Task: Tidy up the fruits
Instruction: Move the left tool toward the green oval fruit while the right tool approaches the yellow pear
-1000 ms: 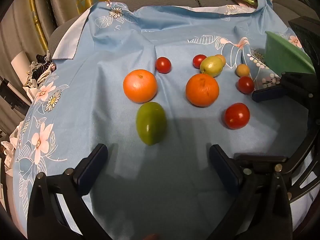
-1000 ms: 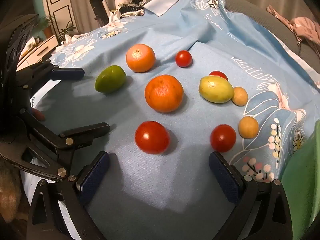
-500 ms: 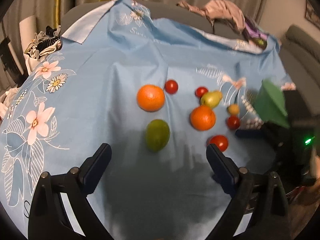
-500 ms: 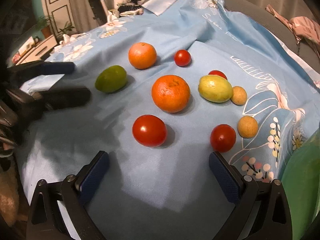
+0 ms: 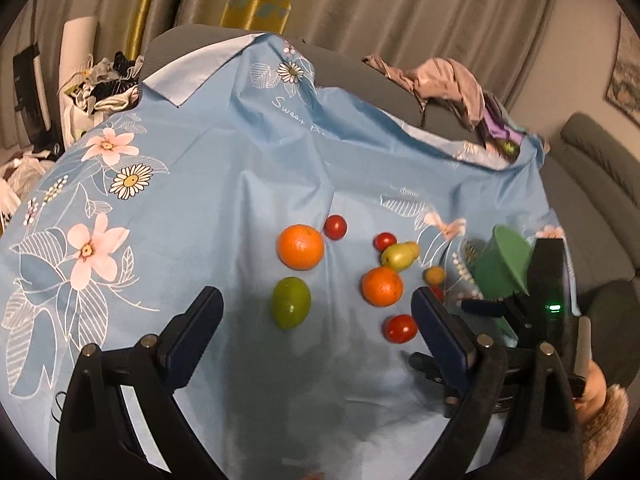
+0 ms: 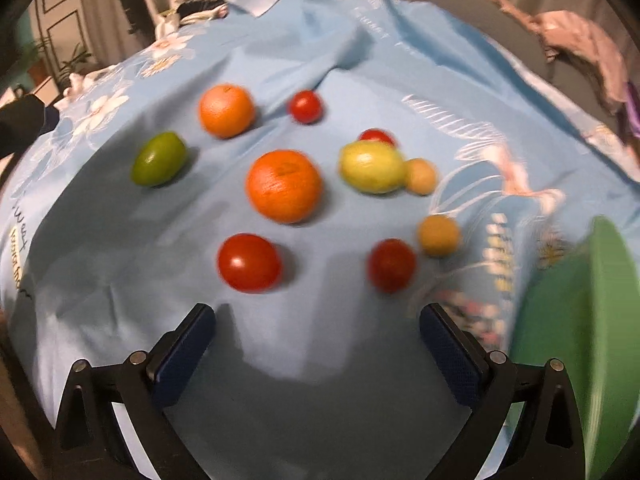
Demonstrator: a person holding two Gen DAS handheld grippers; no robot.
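1. Right wrist view, nearest first: the right hand-held gripper point(image 6: 316, 338) is spread wide and grips nothing, low over the blue floral cloth point(image 6: 280, 380).
2. Just ahead of its pads lie a large red tomato point(image 6: 249, 262) and a second red tomato point(image 6: 391, 265), apart from each other; a small orange-yellow fruit point(image 6: 438, 235) sits just beside the second.
3. At the right edge stands a green bowl point(image 6: 576, 336). I cannot see inside it, but by my judgement no fruit has gone in.
4. Mid-cloth sits a big orange point(image 6: 284, 186), with a yellow-green pear-like fruit point(image 6: 372, 166) to its right, touching a small tan fruit point(image 6: 420, 176); a red tomato point(image 6: 376, 136) peeks out behind the pear.
5. Farther off are a green fruit point(image 6: 159, 159), another orange point(image 6: 227, 110) and a small tomato point(image 6: 306, 106), each lying apart.
6. Left wrist view: the left hand-held gripper point(image 5: 316, 320) is likewise released and holds nothing, hovering above the cloth short of the fruit.
7. Progress, as I judge it: all the fruits lie loose on the cloth, so the sorting has not begun and every piece remains to be gathered.
8. Writing: white script reading "Sweet" point(image 5: 289, 107) is printed on the cloth's far fold; the letters after it are lost in a crease.
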